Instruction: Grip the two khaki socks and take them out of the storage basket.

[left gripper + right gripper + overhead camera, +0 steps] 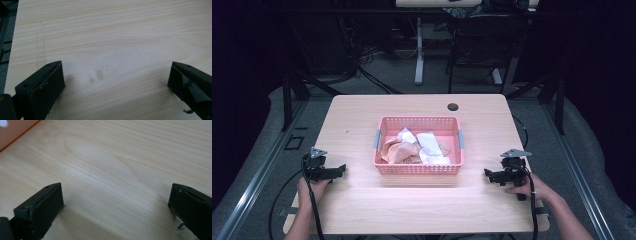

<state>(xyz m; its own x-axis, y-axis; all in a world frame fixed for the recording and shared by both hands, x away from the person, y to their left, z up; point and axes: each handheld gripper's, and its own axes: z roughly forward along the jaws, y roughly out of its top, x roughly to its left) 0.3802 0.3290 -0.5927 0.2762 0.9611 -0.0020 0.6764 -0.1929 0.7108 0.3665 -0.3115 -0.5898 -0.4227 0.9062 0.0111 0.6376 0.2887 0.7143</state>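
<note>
A pink plastic basket (384,167) stands in the middle of the light wooden table (362,115). Inside it lie crumpled cloths, some white (429,142) and some tan (399,150). My left gripper (341,170) rests on the table to the left of the basket, held by a hand, its tips pointing at the basket. My right gripper (487,174) rests to the right of the basket, tips pointing left. In the left gripper view the left gripper (116,77) stands open over bare wood. In the right gripper view the right gripper (116,198) is open too, with nothing between its jaws.
A round cable hole (453,106) sits near the table's far edge. A pink corner of the basket (15,130) shows at the top left of the right gripper view. Beyond the table stand a desk leg (419,50) and a dark chair (482,45).
</note>
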